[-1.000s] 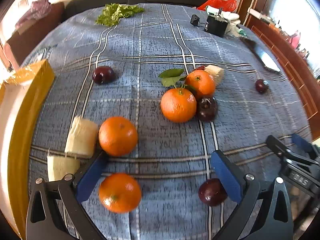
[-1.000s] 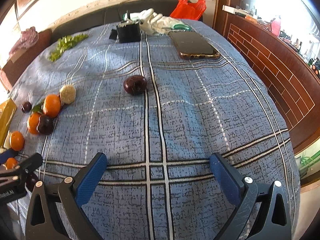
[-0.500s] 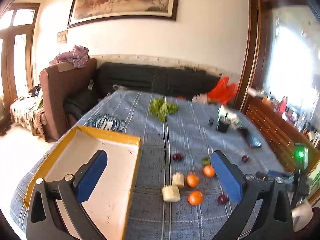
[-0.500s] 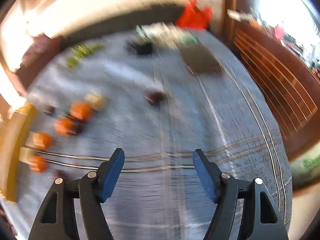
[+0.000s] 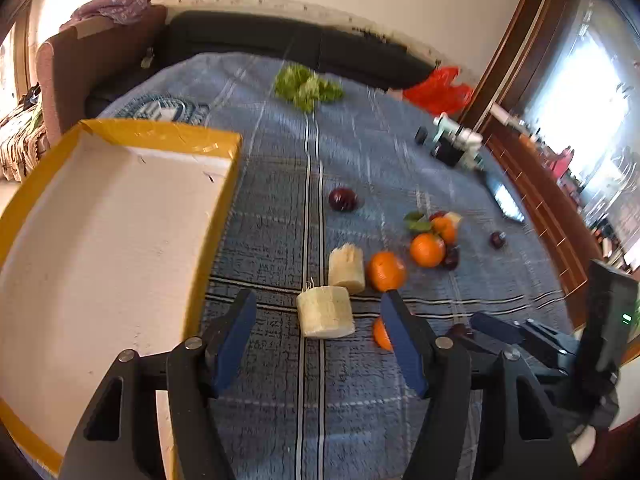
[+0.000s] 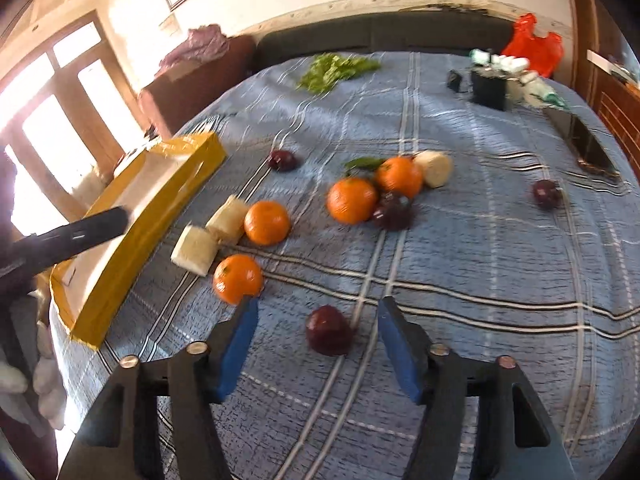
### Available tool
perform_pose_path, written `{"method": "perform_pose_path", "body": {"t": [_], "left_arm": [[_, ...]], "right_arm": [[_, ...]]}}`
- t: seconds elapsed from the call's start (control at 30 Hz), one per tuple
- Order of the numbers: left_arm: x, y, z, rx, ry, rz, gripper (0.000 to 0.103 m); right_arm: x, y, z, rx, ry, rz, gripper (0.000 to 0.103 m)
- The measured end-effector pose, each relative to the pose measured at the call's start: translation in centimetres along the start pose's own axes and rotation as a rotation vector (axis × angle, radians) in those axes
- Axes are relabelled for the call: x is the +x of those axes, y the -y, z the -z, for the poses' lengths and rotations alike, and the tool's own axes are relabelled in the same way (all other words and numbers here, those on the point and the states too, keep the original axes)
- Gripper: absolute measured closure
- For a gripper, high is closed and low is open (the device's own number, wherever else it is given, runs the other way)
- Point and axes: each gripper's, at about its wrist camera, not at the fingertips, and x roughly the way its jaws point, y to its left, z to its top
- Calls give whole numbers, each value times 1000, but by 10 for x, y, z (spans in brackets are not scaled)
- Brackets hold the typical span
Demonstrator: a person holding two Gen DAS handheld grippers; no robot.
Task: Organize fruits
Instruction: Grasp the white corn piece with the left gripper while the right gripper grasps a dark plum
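While both hand-held grippers gape, only right view shows dark plum [image 6: 329, 330] between fingers

Fruits [image 6: 352, 200] right of tray [image 6: 152, 208], prob.

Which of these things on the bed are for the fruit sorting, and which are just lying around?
For the job: oranges, dark plums, pale cut chunks, yellow-rimmed tray, left gripper, right gripper.

Lying about: leafy greens, red bag, phone, black box.
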Motion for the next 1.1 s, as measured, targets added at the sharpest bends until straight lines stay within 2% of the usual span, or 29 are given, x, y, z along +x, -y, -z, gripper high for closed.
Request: {"method": "perform_pose_path", "body": {"t": [0.17, 0.37, 0.5, 0.57, 0.6, 0.63, 0.73, 0.9, 1.1], "left_arm": [[32, 3, 0, 51, -70, -56, 41], [39, 11, 0, 113, -85, -77, 38], [39, 20, 4, 167, -90, -86, 38], [42, 27, 8, 204, -107, -83, 45], [45, 28, 9, 205, -124, -67, 59], [51, 29, 10, 206, -148, -75, 67], [50, 29, 12, 196, -129, -73, 67], [32, 24, 13, 146, -82, -46, 67], [-22, 12, 11, 82, 16, 0, 67]], "right_arm": [[9, -7, 5, -47, -24, 23, 44], [15, -9, 8, -64, -27, 39, 47], [15, -12, 10, -84, -22, 62, 52], [15, -12, 11, -83, -22, 55, 61], [14, -12, 11, -80, -20, 53, 63], [14, -11, 11, -77, -17, 51, 65], [12, -9, 11, -65, -11, 43, 75], [3, -9, 14, -54, 5, 28, 75], [-21, -22, 12, -63, 45, 17, 75]]}}
